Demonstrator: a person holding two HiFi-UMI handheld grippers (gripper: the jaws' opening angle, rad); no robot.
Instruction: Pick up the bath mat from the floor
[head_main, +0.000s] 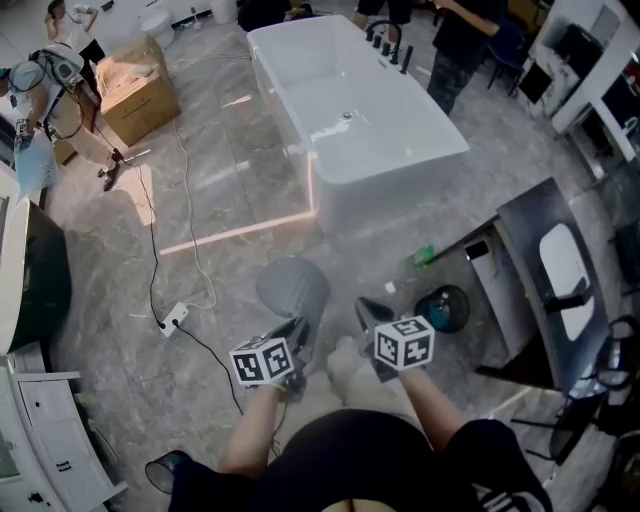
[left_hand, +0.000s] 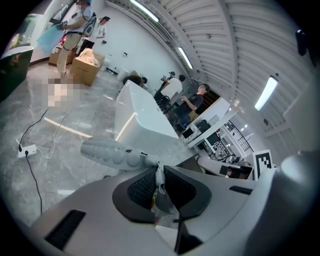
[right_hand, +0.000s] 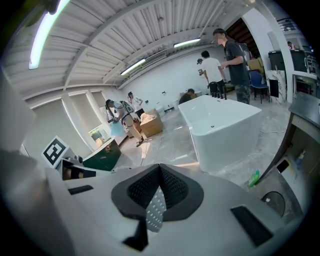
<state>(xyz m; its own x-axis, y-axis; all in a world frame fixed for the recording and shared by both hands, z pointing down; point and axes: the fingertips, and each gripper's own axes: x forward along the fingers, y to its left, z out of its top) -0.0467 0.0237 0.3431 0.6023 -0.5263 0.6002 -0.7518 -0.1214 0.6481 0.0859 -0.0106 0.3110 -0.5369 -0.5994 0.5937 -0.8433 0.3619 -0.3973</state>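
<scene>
The grey bath mat is off the floor and hangs between my two grippers in the head view. My left gripper is shut on one edge of it. In the left gripper view the mat juts out to the left from the pads, its bumpy side showing, with the pinched edge at the left gripper. My right gripper is to the right of the left one. In the right gripper view a thin grey perforated strip of the mat is clamped between the pads of the right gripper.
A white bathtub stands ahead on the grey marble floor. A power strip with cables lies to the left, and a cardboard box at the far left. A green bottle, a round dark bin and a dark counter are on the right. People stand beyond the tub.
</scene>
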